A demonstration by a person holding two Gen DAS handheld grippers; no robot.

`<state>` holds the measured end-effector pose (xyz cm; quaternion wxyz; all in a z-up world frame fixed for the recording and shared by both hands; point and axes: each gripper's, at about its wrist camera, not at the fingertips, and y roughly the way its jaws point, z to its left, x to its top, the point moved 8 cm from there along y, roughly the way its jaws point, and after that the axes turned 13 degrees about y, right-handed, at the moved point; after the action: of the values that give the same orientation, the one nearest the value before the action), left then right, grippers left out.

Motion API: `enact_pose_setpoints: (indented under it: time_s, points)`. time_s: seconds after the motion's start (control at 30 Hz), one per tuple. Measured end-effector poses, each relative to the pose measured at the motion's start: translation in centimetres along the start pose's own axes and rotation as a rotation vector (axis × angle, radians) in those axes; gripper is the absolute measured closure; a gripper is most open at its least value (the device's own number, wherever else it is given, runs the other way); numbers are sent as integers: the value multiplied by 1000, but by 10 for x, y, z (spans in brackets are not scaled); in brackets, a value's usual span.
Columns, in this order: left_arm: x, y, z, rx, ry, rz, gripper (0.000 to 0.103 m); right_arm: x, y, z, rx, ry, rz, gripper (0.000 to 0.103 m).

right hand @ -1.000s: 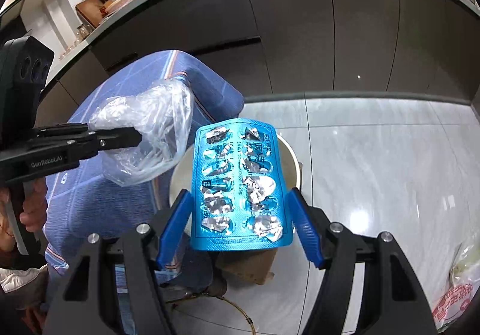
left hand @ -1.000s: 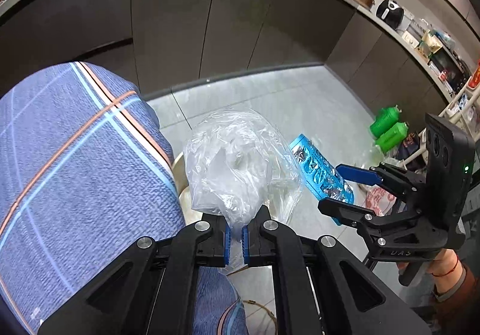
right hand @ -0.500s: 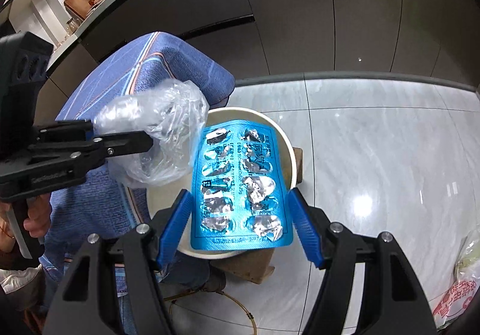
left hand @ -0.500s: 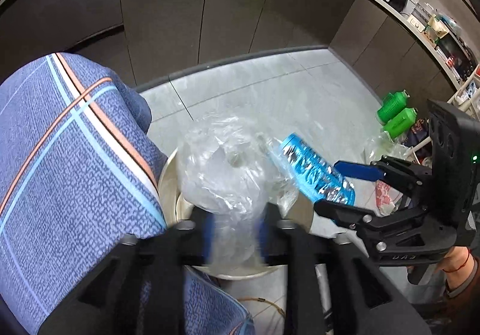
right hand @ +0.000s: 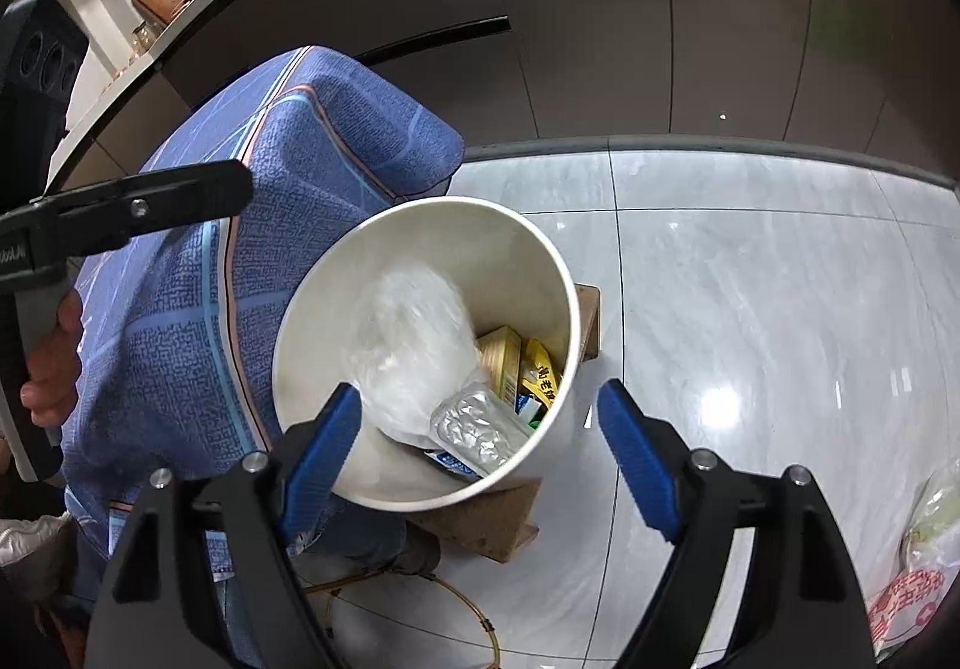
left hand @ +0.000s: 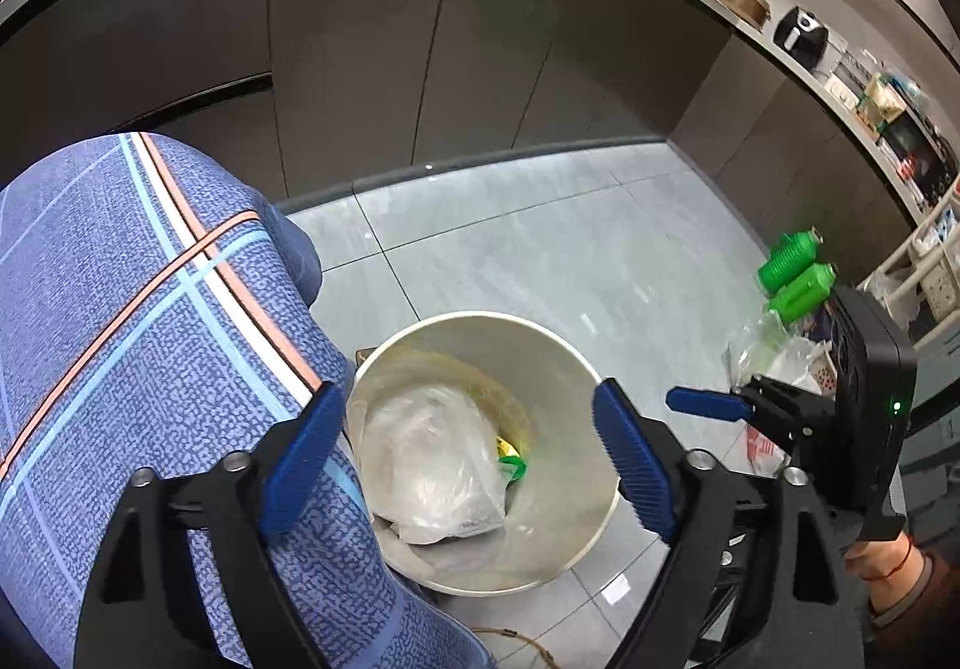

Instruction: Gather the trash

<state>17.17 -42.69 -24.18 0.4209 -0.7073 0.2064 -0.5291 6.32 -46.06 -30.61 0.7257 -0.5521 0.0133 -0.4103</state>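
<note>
Both the left gripper and right gripper are opening, empty now; the plastic bag and pill pack have dropped into the bin.

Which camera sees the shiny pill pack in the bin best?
The right wrist view: the blister pack lies in plain sight inside the white bin. In the left wrist view the clear plastic bag covers it.

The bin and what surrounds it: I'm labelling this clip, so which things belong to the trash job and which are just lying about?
Part of the job:
- white bin
- clear plastic bag inside it
- blister pack inside it
- left gripper, jaws opening, nothing between them
- right gripper, jaws opening, nothing between them

Just lying about:
- green bottles
- blue patterned cloth
- wooden block under the bin
</note>
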Motion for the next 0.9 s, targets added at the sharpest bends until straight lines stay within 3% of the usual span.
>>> enact_pose_setpoints:
  time_s: [0.1, 0.27, 0.6, 0.77, 0.9]
  points:
    - [-3, -6, 11, 13, -27, -16, 8, -1, -3, -3, 3, 13, -7, 16]
    - [-4, -17, 19, 41, -79, -34, 9, -2, -7, 2, 8, -1, -22, 3]
    - [-9, -57, 28, 183, -35, -66, 9, -5, -22, 28, -8, -93, -55, 3]
    - [-21, -88, 34, 240, -69, -83, 9, 1, -46, 50, 10, -95, -103, 3]
    - [-38, -130, 45, 332, -123, -110, 9, 7, -69, 76, 42, -109, -147, 3]
